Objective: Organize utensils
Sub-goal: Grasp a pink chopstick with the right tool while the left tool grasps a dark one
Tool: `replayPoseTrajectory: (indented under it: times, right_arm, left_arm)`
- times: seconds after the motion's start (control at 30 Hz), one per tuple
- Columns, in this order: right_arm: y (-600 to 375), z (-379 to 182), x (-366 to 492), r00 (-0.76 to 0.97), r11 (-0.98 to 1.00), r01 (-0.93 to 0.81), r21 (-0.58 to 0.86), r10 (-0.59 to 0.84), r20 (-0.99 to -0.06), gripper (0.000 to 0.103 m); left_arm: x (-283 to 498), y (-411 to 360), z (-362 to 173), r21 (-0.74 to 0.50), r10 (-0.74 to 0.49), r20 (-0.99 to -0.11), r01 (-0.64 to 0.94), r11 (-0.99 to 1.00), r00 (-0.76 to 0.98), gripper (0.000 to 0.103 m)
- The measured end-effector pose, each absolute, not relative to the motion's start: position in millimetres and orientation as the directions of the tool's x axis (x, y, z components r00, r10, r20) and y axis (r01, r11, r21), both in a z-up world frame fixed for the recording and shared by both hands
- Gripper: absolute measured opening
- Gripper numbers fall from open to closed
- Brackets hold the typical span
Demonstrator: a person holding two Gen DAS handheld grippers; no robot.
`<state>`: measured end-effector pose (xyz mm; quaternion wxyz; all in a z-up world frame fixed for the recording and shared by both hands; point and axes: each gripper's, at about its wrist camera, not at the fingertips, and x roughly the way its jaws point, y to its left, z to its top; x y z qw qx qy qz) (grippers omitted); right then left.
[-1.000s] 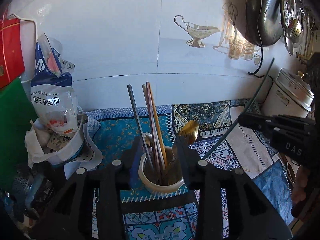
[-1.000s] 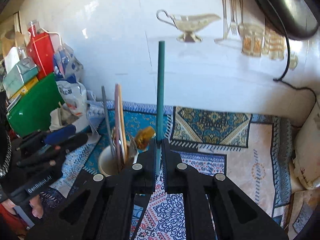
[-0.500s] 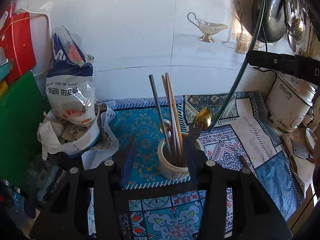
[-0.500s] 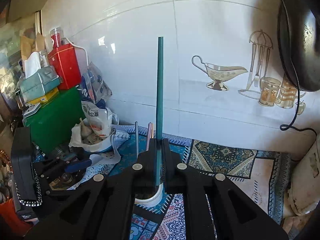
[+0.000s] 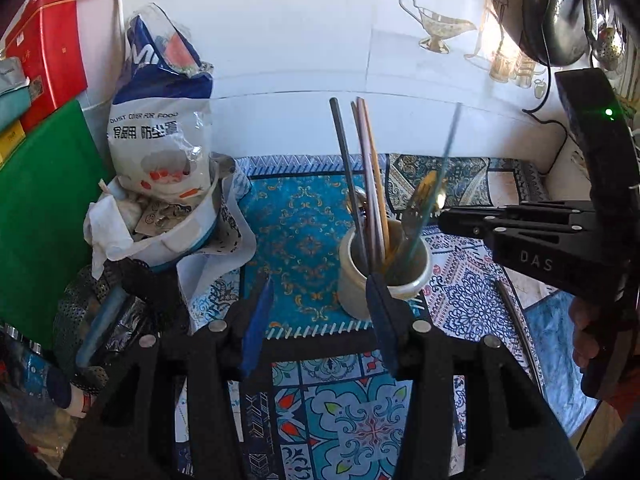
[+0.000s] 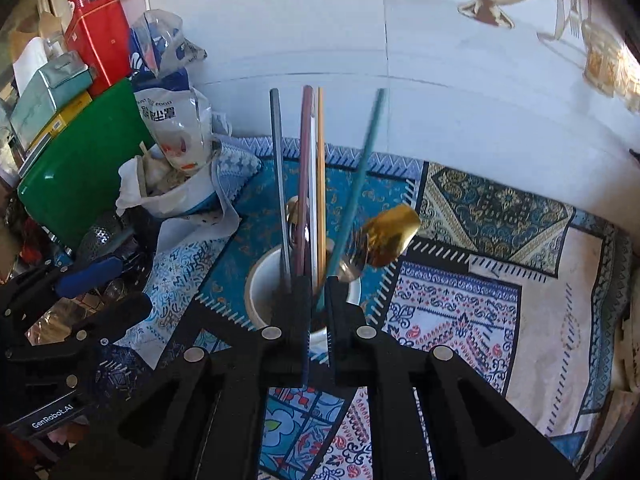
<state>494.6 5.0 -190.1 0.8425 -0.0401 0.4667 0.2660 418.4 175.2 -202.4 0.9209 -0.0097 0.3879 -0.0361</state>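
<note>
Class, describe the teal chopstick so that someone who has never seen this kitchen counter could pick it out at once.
Find the white cup on the blue patterned cloth below the white tiled wall. Several sticks stand in it. The teal chopstick is the rightmost, leaning right by the gold spoon, while the grey, maroon and orange ones stand nearly upright.

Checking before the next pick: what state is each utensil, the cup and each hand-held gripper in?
Cup: upright, holding utensils.
Teal chopstick: in the cup, leaning, blurred.
Other chopsticks: standing in the cup.
Gold spoon: in the cup, bowl up.
Dark stick: lying on the cloth.
Left hand-held gripper: empty, jaws just been opening.
Right hand-held gripper: jaws just been opening, teal chopstick loose between them.
</note>
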Motion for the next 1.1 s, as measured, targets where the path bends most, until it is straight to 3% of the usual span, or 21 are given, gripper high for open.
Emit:
replayPoseTrajectory:
  times: [0.1, 0.3, 0.5, 0.8, 1.1]
  right_arm:
    - [-13.5, -184.3, 489.7, 0.417, 0.856, -0.476, 0.204, 0.424, -0.804, 0.019]
    - [-78.9, -168.5, 470.3, 0.474, 0.884, -0.443, 0.15, 0.373, -0.797, 0.024]
    - [-158.4, -187.1, 455.6, 0.502, 0.943, -0.327, 0.057, 0.224, -0.836, 0.024]
    - [-237.6, -240.9, 435.7, 0.41, 0.982, -0.178, 0.067, 0.136, -0.902, 0.024]
    - [-264.1, -278.7, 422.1, 0.335, 0.981, -0.162, 0.106, 0.155, -0.929, 0.024]
  left_arm:
    - [420.9, 162.2, -202.3, -0.055, -0.102, -0.726, 0.09, 0.994, 0.68, 0.047]
    - [426.8, 110.7, -211.0, -0.078, -0.181, -0.748, 0.186, 0.979, 0.639, 0.047]
    - [428.8, 38.4, -233.8, -0.102, -0.268, -0.774, 0.305, 0.947, 0.573, 0.047]
    - [450.0, -51.8, -291.1, -0.204, -0.353, -0.847, 0.371, 0.906, 0.397, 0.047]
    - [462.9, -73.8, -339.0, -0.302, -0.373, -0.89, 0.273, 0.914, 0.264, 0.022]
